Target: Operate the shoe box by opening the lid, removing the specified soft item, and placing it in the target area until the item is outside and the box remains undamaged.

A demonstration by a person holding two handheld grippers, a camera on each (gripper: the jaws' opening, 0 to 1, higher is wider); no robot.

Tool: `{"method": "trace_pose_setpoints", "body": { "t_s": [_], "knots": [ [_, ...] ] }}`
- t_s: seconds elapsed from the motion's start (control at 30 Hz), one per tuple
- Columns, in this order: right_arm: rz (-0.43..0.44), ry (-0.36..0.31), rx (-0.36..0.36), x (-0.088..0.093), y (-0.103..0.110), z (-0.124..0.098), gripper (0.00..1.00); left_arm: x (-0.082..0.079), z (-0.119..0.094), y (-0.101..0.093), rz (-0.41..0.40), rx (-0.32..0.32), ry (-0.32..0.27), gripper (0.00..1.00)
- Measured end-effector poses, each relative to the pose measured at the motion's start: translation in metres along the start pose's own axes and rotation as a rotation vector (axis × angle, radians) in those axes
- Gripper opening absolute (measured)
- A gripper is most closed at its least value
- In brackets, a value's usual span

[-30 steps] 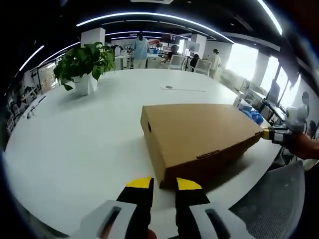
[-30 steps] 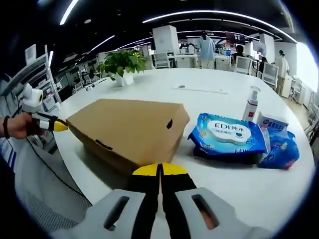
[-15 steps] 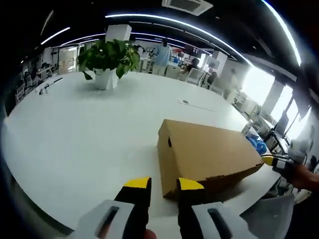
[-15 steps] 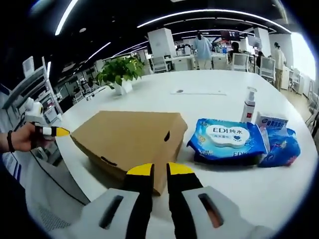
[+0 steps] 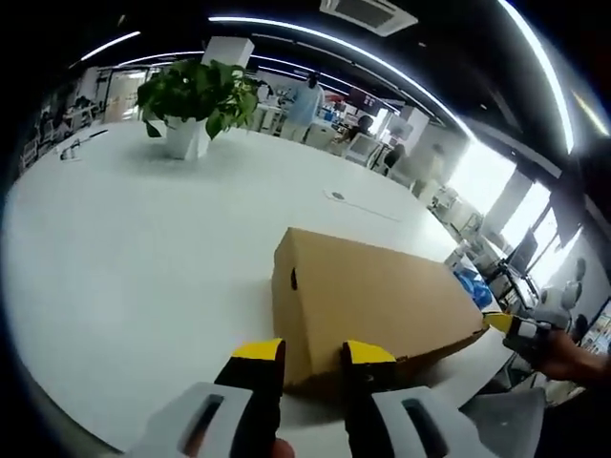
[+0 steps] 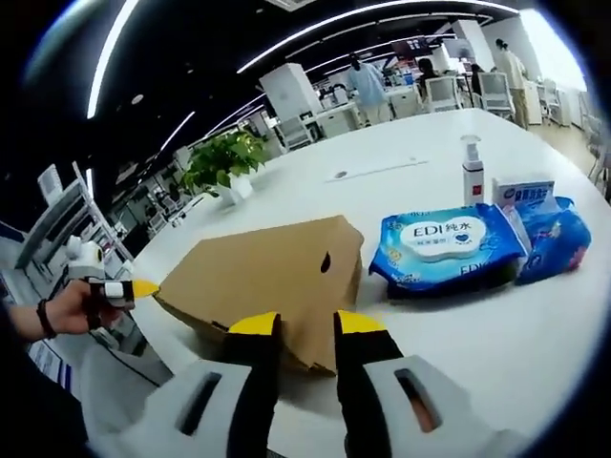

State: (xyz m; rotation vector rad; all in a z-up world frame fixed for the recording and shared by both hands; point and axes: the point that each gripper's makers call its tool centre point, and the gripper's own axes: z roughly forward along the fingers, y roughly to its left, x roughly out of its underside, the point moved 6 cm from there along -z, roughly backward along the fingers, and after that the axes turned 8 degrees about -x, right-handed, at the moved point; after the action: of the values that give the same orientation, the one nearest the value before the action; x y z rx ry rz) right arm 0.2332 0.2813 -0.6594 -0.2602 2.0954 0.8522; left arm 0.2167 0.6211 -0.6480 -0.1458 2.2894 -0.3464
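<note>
Left gripper view looks along its own yellow-tipped left gripper (image 5: pixel 313 351), whose jaws stand apart with a clear gap and hold nothing; the tips sit right at the near corner of the box (image 5: pixel 368 301). The box is brown cardboard, lid down, lying flat on the white table (image 5: pixel 134 248) close to the edge. At its far corner the right gripper (image 5: pixel 498 322) shows, its tip close against the cardboard; whether it touches cannot be told.

Right gripper view shows that gripper's own jaws also parted and empty at the opposite end of the box (image 6: pixel 272 277), with the left gripper (image 6: pixel 138 287) poised at the far corner. Just beside the box lie a blue wipes pack (image 6: pixel 444 245), a blue pouch (image 6: pixel 554 239) and a pump bottle (image 6: pixel 473 172); a plant (image 6: pixel 224 160) stands well back.

The step in hand appears to be lid opening, not yet begun: the lid is shut and the soft item inside is hidden. Next, one set of jaws likely needs to catch the lid's lower edge and lift while the other steadies the base, gently, so the cardboard does not crease or tear.
</note>
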Motion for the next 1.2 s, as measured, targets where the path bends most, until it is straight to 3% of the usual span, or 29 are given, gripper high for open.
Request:
{"method": "trace_pose_setpoints", "body": {
  "t_s": [0.2,0.3,0.43,0.73,0.97,1.2],
  "knots": [
    [0.016,0.044,-0.014,0.012,0.004,0.014,0.21,0.007,0.008,-0.002,0.032,0.018,0.053,0.19],
    [0.029,0.03,-0.012,0.009,0.002,0.017,0.21,0.003,0.01,0.001,0.004,0.022,0.046,0.19],
    [-0.005,0.036,0.0,-0.001,-0.002,0.026,0.21,-0.001,0.017,0.003,-0.048,0.045,0.065,0.2],
    [-0.037,0.043,0.037,-0.025,-0.019,0.049,0.2,-0.024,0.044,-0.004,-0.041,0.01,0.047,0.2],
    [-0.053,0.04,0.062,-0.041,-0.036,0.055,0.2,-0.044,0.07,-0.012,-0.03,0.018,0.036,0.2],
    [-0.077,0.046,0.077,-0.053,-0.049,0.059,0.2,-0.051,0.081,-0.022,-0.022,0.012,0.041,0.2]
  ]
}}
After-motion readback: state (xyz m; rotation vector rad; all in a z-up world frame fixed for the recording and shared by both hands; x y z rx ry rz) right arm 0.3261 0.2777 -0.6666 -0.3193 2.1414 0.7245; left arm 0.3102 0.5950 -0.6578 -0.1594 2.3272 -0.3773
